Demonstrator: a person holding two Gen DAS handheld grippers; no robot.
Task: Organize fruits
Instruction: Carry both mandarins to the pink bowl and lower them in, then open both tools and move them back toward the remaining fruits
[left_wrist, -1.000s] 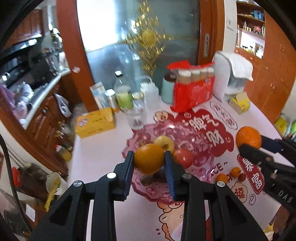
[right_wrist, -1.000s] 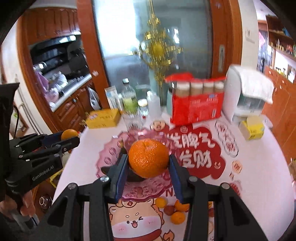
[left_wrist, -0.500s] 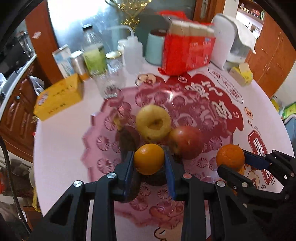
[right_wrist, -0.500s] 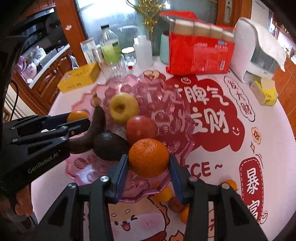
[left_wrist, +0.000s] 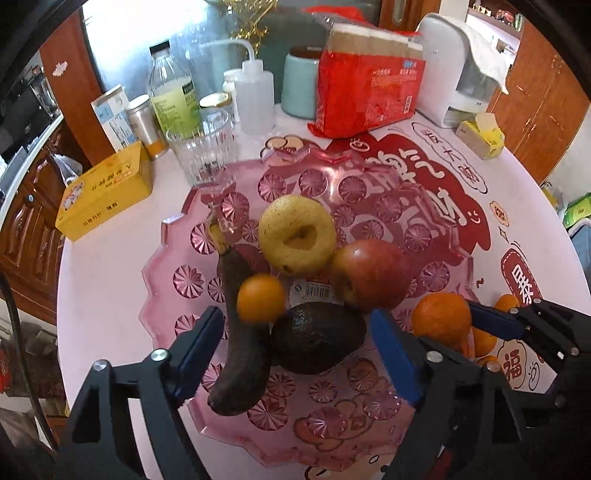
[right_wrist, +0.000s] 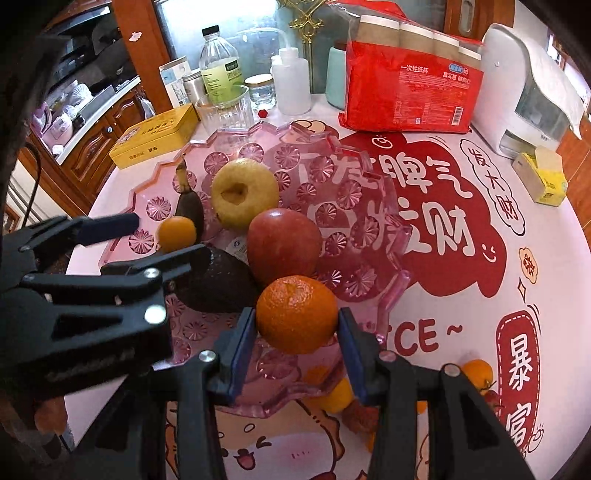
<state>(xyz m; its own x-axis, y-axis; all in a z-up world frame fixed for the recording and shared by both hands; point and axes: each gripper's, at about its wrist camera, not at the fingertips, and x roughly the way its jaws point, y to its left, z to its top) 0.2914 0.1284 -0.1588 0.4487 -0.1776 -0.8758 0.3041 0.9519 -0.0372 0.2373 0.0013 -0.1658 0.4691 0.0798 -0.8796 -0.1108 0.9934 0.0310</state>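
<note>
Two grippers worked over the pink tray (left_wrist: 173, 266) at frame centre.
Your left gripper (left_wrist: 295, 350) was opening, its jaws spread wide and clear of the small orange (left_wrist: 261, 297), which sat on the dark banana (left_wrist: 240, 354) beside the avocado (left_wrist: 317, 338). Your right gripper (right_wrist: 297, 339) pinched a mandarin (right_wrist: 296, 314) above the tray's lower right rim, near the red apple (right_wrist: 283, 242).

The left gripper (left_wrist: 295, 347) fills the lower part of its own view, pointing steeply down, its jaws opening and wide apart. The right gripper (right_wrist: 297, 339), low in its frame, pinches an orange (right_wrist: 296, 314) between its blue pads.
</note>
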